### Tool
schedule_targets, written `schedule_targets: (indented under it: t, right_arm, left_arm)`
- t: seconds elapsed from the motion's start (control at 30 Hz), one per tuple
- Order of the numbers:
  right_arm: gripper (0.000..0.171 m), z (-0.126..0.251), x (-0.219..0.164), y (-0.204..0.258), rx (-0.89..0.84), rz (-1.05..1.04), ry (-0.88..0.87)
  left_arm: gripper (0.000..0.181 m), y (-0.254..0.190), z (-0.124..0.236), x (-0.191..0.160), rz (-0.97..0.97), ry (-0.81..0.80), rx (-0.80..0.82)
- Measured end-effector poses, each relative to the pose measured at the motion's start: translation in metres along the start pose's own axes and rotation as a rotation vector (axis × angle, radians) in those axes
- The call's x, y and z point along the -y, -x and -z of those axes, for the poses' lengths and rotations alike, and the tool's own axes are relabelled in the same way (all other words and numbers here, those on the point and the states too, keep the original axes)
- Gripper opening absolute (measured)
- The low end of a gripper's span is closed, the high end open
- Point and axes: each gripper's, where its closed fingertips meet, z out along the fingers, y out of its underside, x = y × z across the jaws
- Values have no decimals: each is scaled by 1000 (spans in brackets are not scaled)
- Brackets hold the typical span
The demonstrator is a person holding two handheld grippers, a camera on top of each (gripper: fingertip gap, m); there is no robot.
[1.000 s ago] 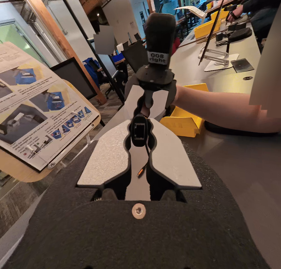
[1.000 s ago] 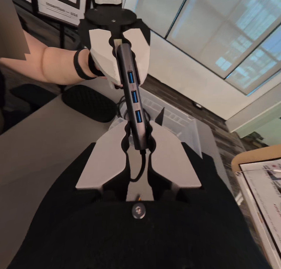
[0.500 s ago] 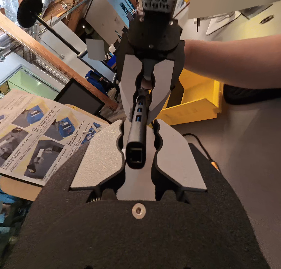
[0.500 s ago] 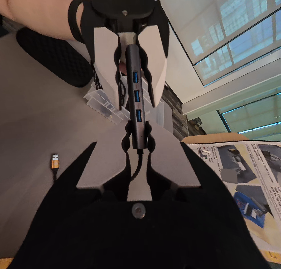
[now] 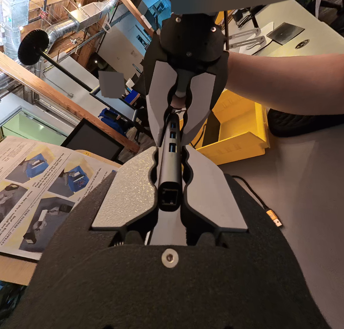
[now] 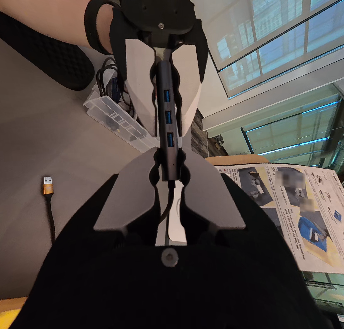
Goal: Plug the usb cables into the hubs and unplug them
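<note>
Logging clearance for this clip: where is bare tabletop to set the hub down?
Bare grey tabletop lies between the orange-tipped USB cable and the clear plastic organiser. Crowded by the organiser's tangled black cables and near the yellow plastic bin.

One dark grey USB hub (image 6: 168, 130) at centre frame shows three blue ports. Two grippers meet there. One orange-tipped USB cable (image 6: 48, 188) lies at lower left. One clear plastic organiser (image 6: 119, 119) sits left of centre, and one yellow bin (image 5: 240, 134) at right of the left wrist view.
</note>
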Motion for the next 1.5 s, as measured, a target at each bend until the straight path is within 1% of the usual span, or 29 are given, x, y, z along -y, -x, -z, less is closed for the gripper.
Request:
schedule_targets:
  t: [0.1, 0.23, 0.37, 0.47, 0.63, 0.7, 0.73, 0.8, 0.83, 0.93, 1.0, 1.07, 1.17, 1.23, 1.33, 1.43, 1.5]
  right_arm:
    - [19, 4, -1, -2, -12, 5, 2]
    - [19, 5, -2, -5, -29, 15, 12]
    - [20, 1, -6, -3, -33, 33, 34]
    - [21, -5, -8, -7, -68, 40, 25]
    - [37, -4, -13, -27, -177, -18, 0]
    - [38, 3, -14, -34, -218, -43, -11]
    - [38, 6, -15, -36, -223, -74, -20]
    - [38, 9, -17, -31, -173, -186, -26]
    - [41, 8, -19, -26, -132, -242, -13]
    - [39, -5, -18, 2, 20, -352, 32]
    - [35, -19, -11, 34, 159, -373, 43]
    - [35, -30, -6, 73, 321, -379, 75]
    - [34, -42, -15, 130, 493, -363, 175]
    - [30, -48, -28, 161, 541, -356, 266]
    - [28, -50, -57, 194, 554, -381, 461]
    - [27, -48, -78, 209, 541, -458, 586]
    - [27, -50, -88, 206, 483, -510, 627]
  left_arm:
    - [16, -1, -1, 4, -12, -23, -29]
    - [17, 2, -2, 6, -66, -24, -13]
    - [17, 2, -2, -1, -156, 0, 33]
    - [17, 5, 0, -6, -224, 25, 84]
    - [17, 20, 14, -13, -210, 32, 128]
    - [17, 33, 23, -18, -224, 56, 183]
    - [17, 40, 28, -22, -232, 78, 209]
    - [17, 53, 38, -30, -229, 109, 253]
    - [17, 58, 43, -32, -215, 108, 267]
    - [17, 74, 58, -39, -191, 121, 311]
    - [17, 83, 66, -46, -188, 146, 337]
    - [17, 88, 70, -49, -175, 144, 349]
    - [17, 92, 74, -52, -186, 162, 363]
    - [17, 94, 77, -52, -198, 170, 370]
    - [17, 94, 79, -46, -189, 144, 363]
    - [17, 92, 78, -43, -183, 132, 354]
    - [17, 91, 77, -42, -181, 128, 345]
